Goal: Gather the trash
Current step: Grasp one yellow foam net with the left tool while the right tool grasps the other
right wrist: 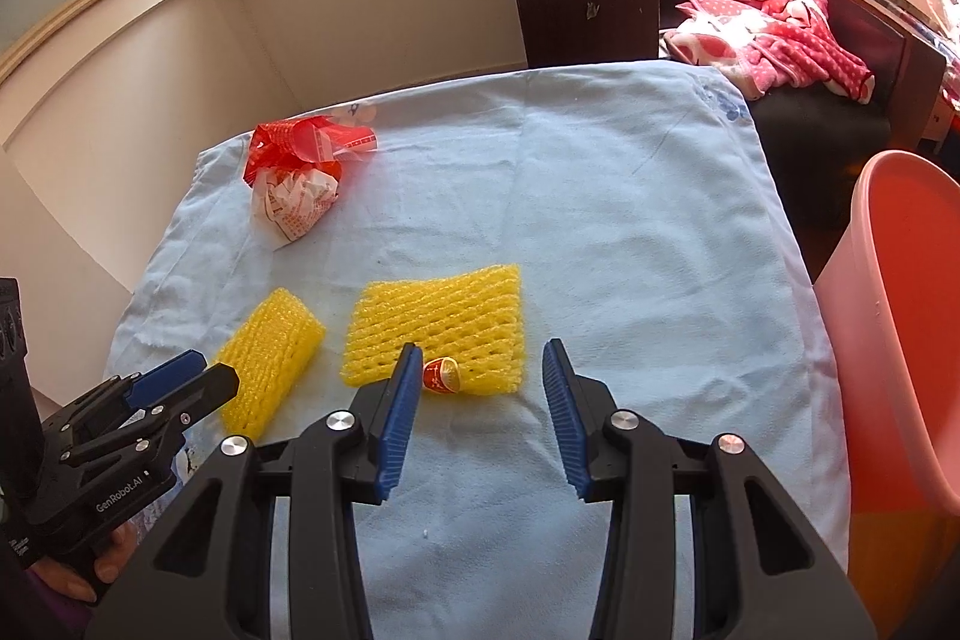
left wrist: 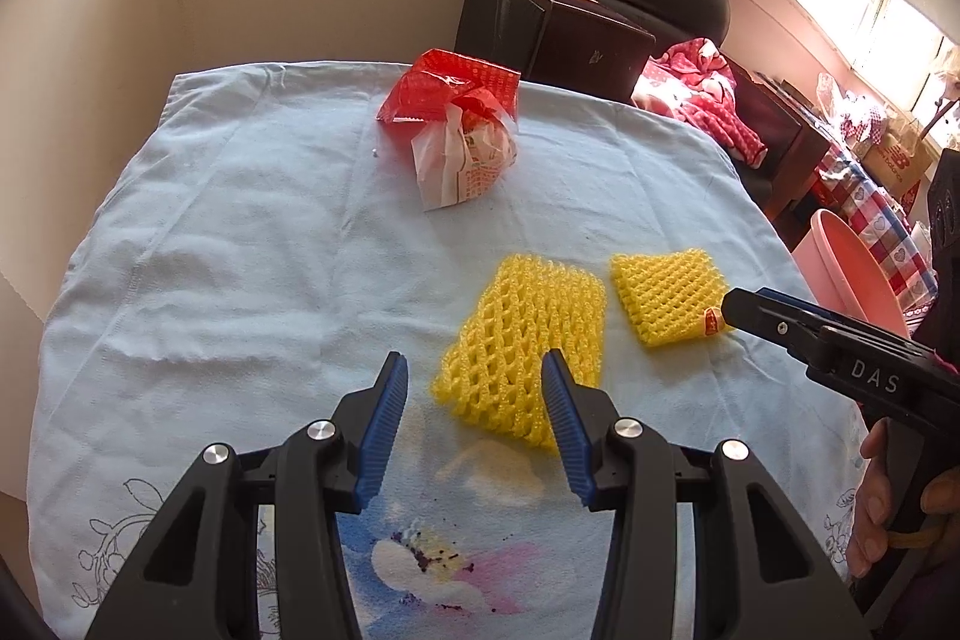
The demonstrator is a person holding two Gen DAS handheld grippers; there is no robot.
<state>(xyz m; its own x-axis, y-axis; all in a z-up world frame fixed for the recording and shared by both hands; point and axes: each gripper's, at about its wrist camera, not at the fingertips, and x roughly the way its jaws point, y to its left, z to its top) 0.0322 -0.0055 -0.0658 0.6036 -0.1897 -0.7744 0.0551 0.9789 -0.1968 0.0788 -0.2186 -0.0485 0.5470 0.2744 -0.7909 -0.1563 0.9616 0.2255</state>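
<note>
On the left gripper [right wrist: 198,376] "GenRobot.AI" reads; the right gripper [left wrist: 735,307] shows "DAS"; both fingers wide, empty.

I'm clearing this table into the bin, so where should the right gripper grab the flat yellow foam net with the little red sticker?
Probably the near edge of the flat yellow foam net, just right of the red sticker. It lies flat on the blue cloth, so come from above and the near side with the open right gripper, one finger sliding under the edge. The soft mesh should pinch easily.
</note>
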